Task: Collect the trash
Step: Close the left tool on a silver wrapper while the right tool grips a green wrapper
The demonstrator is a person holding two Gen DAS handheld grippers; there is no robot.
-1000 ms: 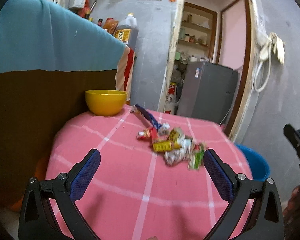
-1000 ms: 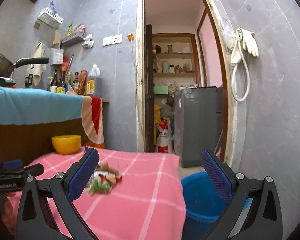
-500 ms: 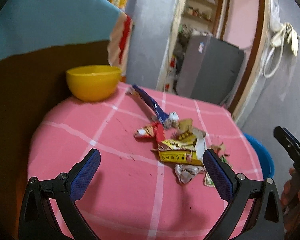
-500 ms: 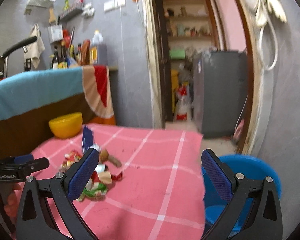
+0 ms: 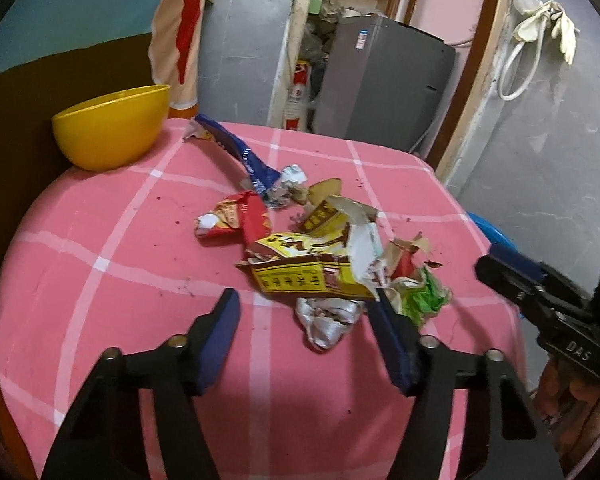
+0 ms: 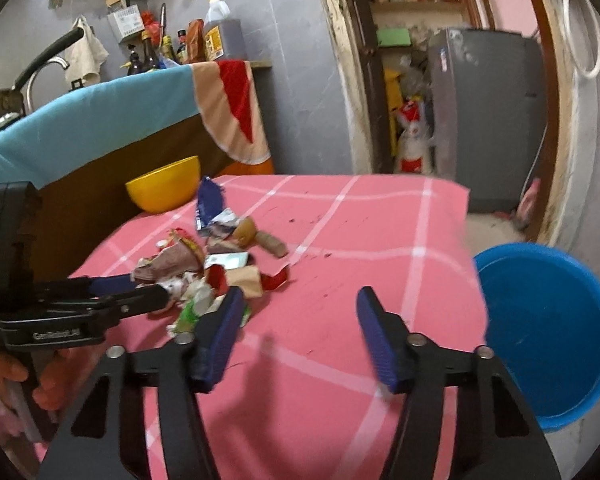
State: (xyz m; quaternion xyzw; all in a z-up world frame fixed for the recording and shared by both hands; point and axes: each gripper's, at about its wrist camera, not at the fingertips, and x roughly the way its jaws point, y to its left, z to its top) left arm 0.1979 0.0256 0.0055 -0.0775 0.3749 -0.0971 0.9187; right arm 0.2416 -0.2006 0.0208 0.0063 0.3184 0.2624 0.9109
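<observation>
Since the wrappers (image 5: pixel 320 248) heaped just right of the yellow bowl (image 5: pixel 110 126) on the table (image 5: pixel 100 320) are light, crinkly and slippery, pinch a folded edge. Your left tongs (image 5: pixel 306 312) are spread at the heap's near edge; your right tongs (image 6: pixel 300 334) are spread and empty.

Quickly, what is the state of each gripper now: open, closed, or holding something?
Left gripper: open, holding nothing, at the near edge of the trash pile.
Right gripper: open, empty, over the pink tablecloth.
</observation>
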